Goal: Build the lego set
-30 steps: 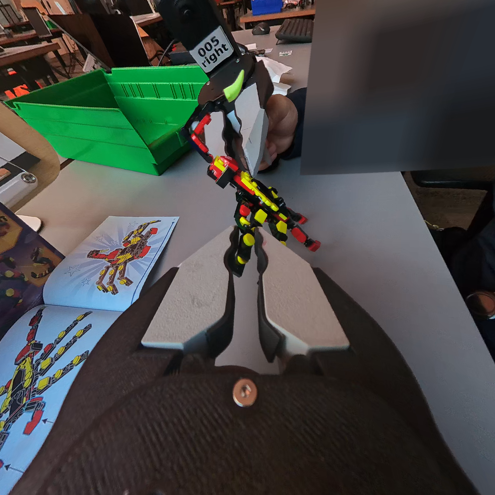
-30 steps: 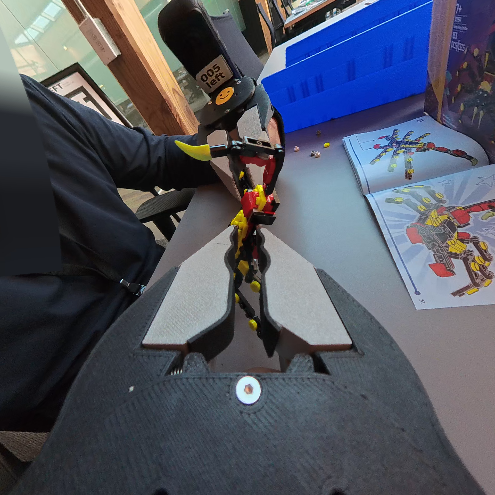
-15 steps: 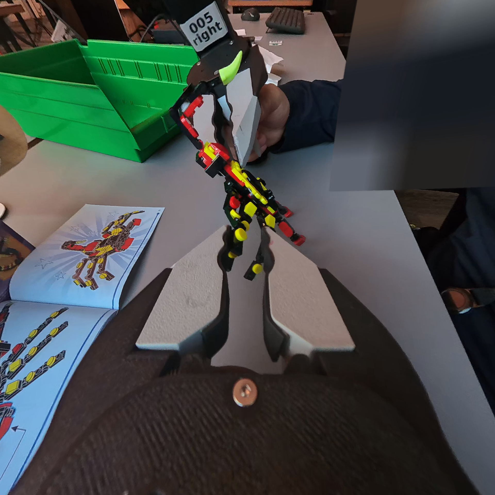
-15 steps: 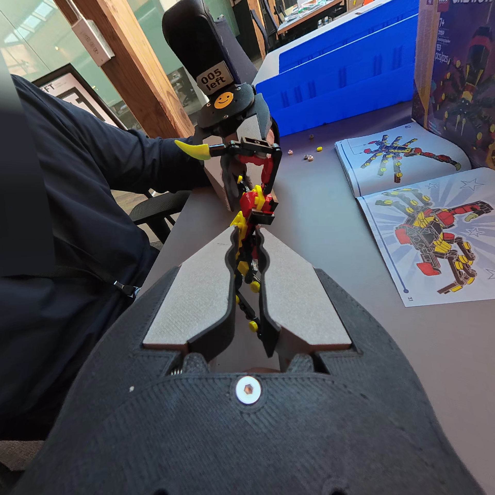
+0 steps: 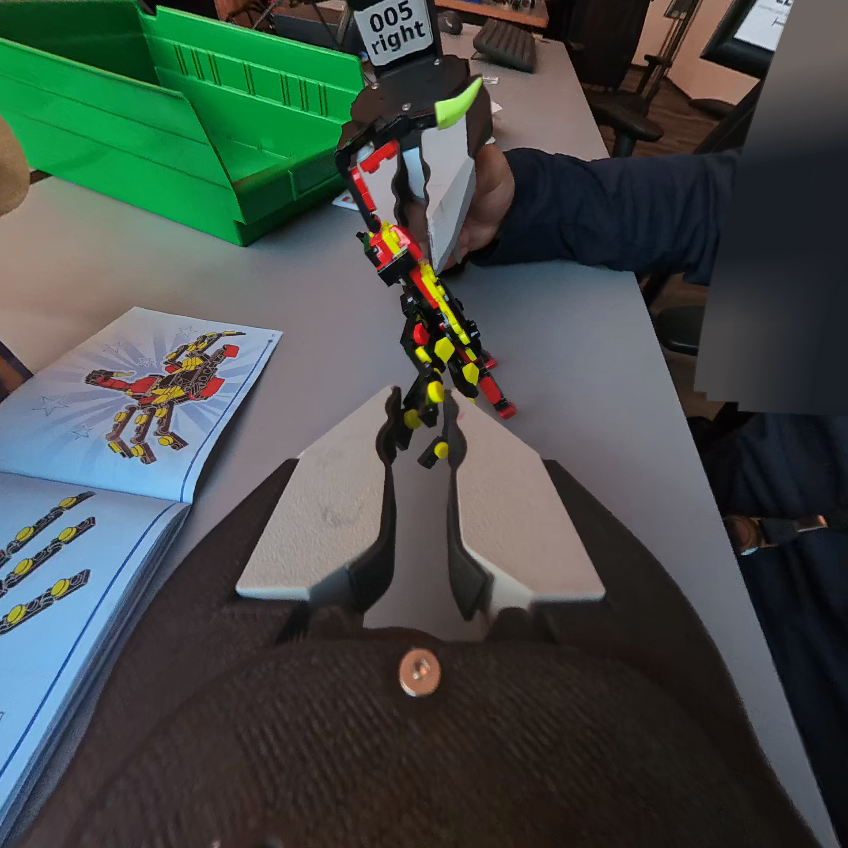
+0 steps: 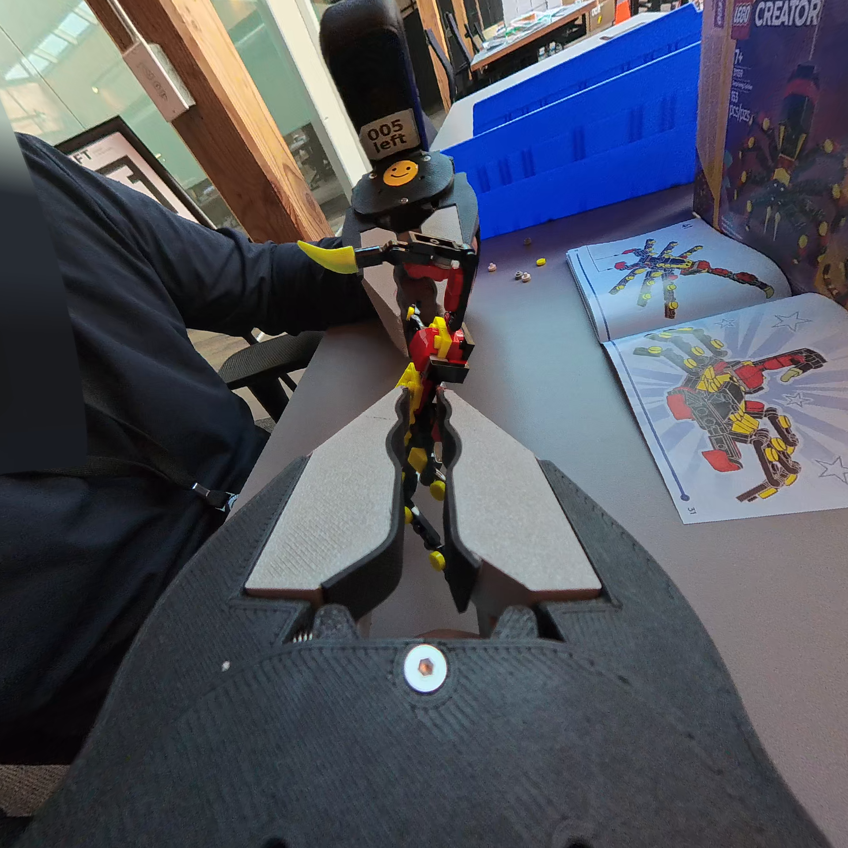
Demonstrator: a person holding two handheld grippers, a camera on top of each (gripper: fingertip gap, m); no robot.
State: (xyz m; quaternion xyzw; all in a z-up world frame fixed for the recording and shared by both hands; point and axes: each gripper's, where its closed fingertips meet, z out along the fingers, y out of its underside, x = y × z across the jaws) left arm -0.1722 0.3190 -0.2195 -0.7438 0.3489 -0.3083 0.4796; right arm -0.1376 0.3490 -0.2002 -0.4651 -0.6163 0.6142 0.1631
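A red, yellow and black lego scorpion model (image 5: 431, 321) hangs in the air over the grey table. My right gripper (image 6: 422, 390) is shut on its body (image 6: 440, 348), and it also shows at the top of the left wrist view (image 5: 420, 229). The model's curved tail ends in a yellow stinger (image 6: 328, 257) that reaches up in front of my left gripper (image 6: 422, 298). In the left wrist view my left gripper (image 5: 422, 401) is slightly open. Two black legs with yellow studs (image 5: 413, 417) hang loose between its fingers.
A green bin (image 5: 160, 128) stands at the far left. An open instruction booklet (image 5: 137, 404) lies on the table, also in the right wrist view (image 6: 734, 404). A blue bin (image 6: 573, 151), the set's box (image 6: 780, 137) and a few loose pieces (image 6: 523, 275) sit behind. The table edge (image 5: 665, 367) is close.
My left gripper was shut on one leg a second ago; its fingers have parted and the legs now hang free. The right gripper has kept its hold and lifted the model slightly.
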